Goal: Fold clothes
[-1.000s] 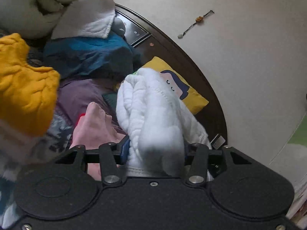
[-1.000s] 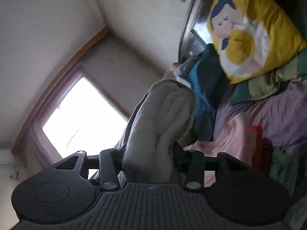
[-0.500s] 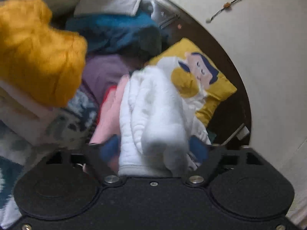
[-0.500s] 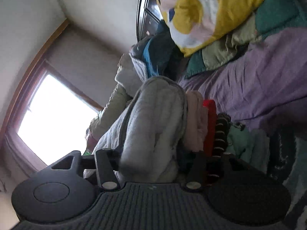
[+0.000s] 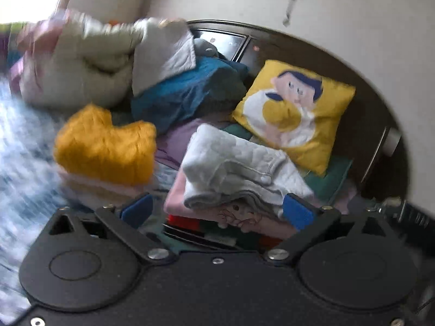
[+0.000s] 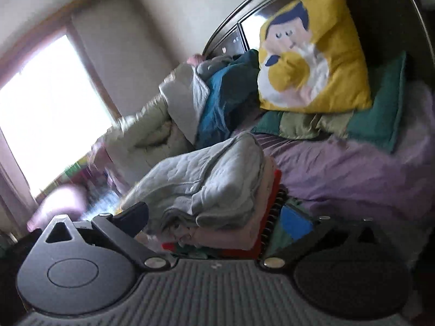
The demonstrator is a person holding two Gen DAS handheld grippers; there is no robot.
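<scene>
Left hand-held gripper (image 5: 216, 210): jaws spread wide, empty. Mustard knit garment (image 5: 104, 144) lies folded at left on the bed. Folded grey quilted garment (image 5: 239, 167) rests atop a stack of folded clothes (image 5: 217, 214) on the purple bedsheet (image 6: 353, 168), below a yellow cartoon cushion (image 5: 296, 114). Right hand-held gripper (image 6: 217, 218): jaws spread, holding nothing, either side of the stack.

Both tools (image 5: 217, 210) (image 6: 217, 217) released, jaws now wide, white garment (image 5: 239, 168) apparently dropped onto folded stack (image 5: 231, 217).
</scene>
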